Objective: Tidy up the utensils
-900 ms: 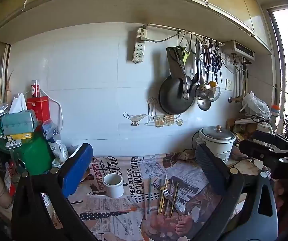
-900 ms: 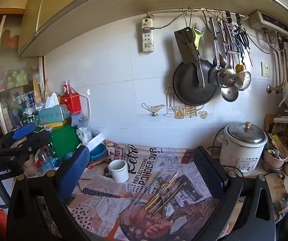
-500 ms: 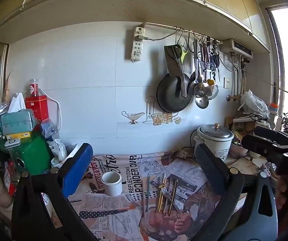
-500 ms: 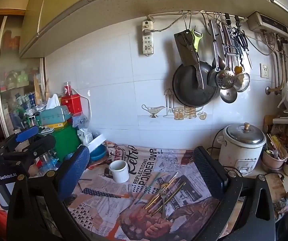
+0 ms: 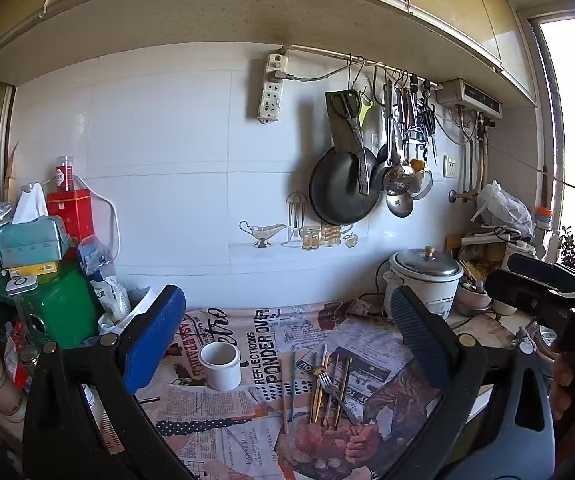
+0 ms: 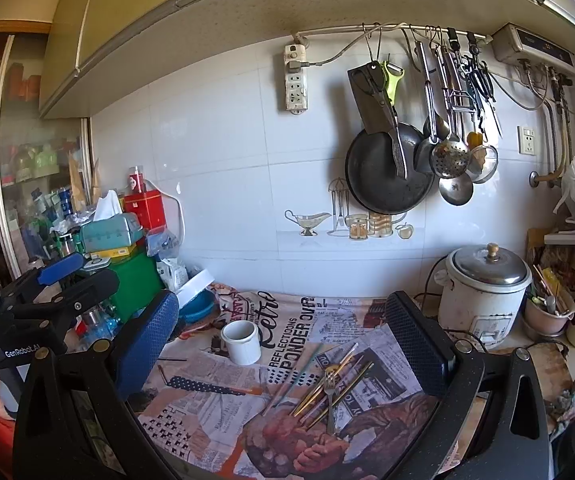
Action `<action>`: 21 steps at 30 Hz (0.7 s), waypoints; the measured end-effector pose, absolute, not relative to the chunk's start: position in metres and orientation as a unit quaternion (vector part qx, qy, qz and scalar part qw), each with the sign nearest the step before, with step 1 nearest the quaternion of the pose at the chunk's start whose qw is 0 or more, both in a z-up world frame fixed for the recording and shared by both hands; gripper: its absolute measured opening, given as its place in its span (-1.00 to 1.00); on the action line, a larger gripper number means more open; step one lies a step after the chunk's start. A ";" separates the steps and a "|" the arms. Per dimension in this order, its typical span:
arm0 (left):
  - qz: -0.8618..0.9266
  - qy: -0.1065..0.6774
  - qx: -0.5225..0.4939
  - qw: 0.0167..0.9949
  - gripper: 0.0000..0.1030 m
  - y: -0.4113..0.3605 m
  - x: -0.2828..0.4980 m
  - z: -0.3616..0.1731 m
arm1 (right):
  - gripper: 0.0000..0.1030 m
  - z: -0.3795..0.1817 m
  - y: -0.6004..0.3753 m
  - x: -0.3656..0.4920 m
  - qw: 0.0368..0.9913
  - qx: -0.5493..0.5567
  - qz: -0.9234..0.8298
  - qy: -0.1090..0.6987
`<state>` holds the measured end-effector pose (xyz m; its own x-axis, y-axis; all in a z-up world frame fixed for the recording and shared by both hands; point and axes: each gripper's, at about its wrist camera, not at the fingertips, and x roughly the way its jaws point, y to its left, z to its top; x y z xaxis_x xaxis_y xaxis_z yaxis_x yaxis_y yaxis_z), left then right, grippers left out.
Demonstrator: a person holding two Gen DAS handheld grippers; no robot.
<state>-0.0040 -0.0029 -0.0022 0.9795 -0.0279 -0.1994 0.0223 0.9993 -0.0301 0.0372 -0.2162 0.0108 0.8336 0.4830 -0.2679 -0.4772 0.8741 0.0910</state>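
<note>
Loosely bunched utensils, long axes toward wall, beside cup.

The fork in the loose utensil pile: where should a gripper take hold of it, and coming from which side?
Probably the fork by its bare handle end nearest the camera, coming from above. It lies flat across the gold chopsticks, tines toward the white cup, so the tine end is crowded and the handle end sticks clear of the pile.

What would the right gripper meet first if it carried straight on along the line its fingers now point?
Probably the loose utensils on the printed cloth: the open right gripper tilts down toward them, nothing between. Depth is uncertain.
</note>
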 end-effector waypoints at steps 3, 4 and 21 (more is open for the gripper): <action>-0.014 0.101 -0.016 0.995 1.00 -0.001 -0.003 -0.002 | 0.99 0.012 -0.216 0.037 0.957 0.011 0.251 0.143; -0.014 0.102 -0.017 0.995 1.00 0.000 -0.003 -0.002 | 0.99 0.011 -0.217 0.038 0.957 0.010 0.251 0.142; -0.010 0.104 -0.030 0.994 1.00 0.007 -0.002 -0.003 | 0.99 0.013 -0.214 0.040 0.958 0.011 0.247 0.144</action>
<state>-0.0024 0.0067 -0.0034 0.9782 -0.0267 -0.2057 0.0142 0.9980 -0.0622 0.0397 -0.2141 0.0132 0.8363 0.4766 -0.2712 -0.4703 0.8777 0.0924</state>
